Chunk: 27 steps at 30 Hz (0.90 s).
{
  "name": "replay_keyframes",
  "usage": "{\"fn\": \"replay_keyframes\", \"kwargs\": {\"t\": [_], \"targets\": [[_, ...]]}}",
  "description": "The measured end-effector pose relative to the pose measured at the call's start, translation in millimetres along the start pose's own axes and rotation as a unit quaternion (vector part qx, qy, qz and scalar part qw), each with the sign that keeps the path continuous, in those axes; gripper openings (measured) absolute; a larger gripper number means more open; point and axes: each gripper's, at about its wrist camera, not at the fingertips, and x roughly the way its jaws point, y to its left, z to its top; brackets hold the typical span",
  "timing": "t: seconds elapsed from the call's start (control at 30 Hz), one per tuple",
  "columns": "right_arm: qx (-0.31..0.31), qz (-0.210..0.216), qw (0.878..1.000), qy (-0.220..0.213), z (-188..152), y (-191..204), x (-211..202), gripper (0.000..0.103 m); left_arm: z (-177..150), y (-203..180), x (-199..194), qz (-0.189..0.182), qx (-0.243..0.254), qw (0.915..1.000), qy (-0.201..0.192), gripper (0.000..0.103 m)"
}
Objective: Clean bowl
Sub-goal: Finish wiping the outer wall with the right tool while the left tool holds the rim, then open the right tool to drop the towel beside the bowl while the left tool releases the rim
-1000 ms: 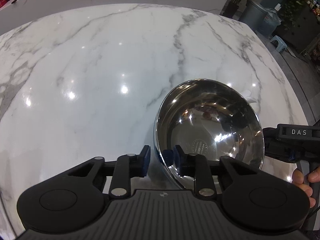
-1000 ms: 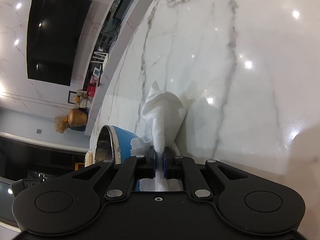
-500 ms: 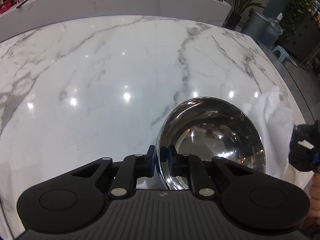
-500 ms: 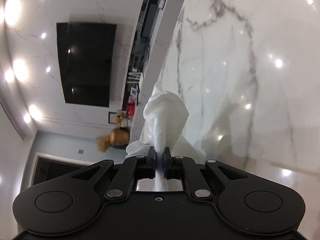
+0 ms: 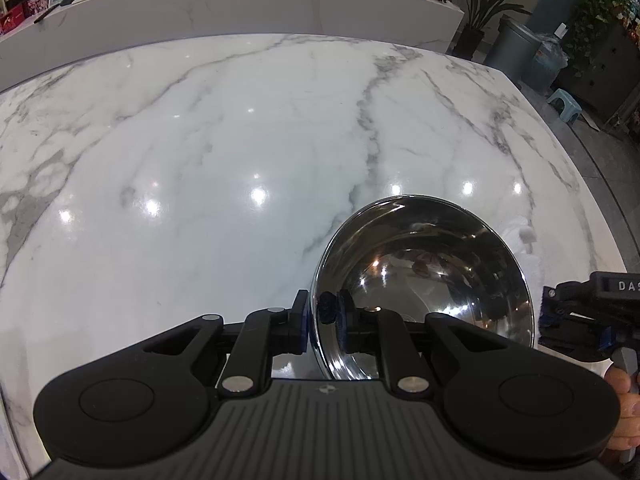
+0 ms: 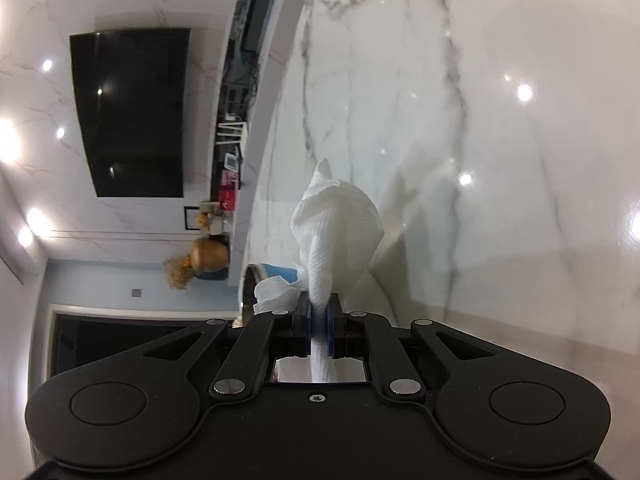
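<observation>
A shiny steel bowl [image 5: 424, 280] with a blue outside stands tilted on the white marble table [image 5: 240, 140]. My left gripper [image 5: 318, 316] is shut on the bowl's near rim, one pad inside and one outside. In the right wrist view my right gripper [image 6: 319, 314] is shut on a crumpled white paper towel [image 6: 336, 236], which sticks out ahead of the fingers. The bowl [image 6: 268, 274] shows as a blue sliver just left of the towel. In the left wrist view the towel [image 5: 524, 244] peeks out behind the bowl's right rim, and the right gripper's body sits at the right edge.
The marble table's right edge [image 5: 580, 184] drops to a floor with a grey bin [image 5: 516, 52], a small stool [image 5: 564, 104] and plants. A white counter [image 5: 240, 0] runs behind the table. A person's hand [image 5: 622, 412] shows at the lower right.
The left gripper's jaws closed onto the bowl's rim and the bowl tipped up a little. The right gripper rolled, swinging the towel about beside the bowl.
</observation>
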Motion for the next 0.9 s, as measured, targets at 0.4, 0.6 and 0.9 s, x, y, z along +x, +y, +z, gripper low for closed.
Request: {"fn": "replay_keyframes", "kwargs": {"t": [0.4, 0.6, 0.9], "targets": [[-0.124, -0.086, 0.988, -0.017, -18, 34, 4, 0.006, 3, 3, -11, -0.003, -0.014, 0.9997, -0.021, 0.027], [-0.215, -0.133, 0.965, -0.069, -23, 64, -9, 0.006, 5, 4, -26, -0.017, -0.018, 0.9982, -0.054, 0.042], [-0.364, -0.304, 0.878, -0.065, -51, 78, 9, 0.008, 7, 4, -40, -0.042, -0.027, 0.9944, -0.093, 0.065]]}}
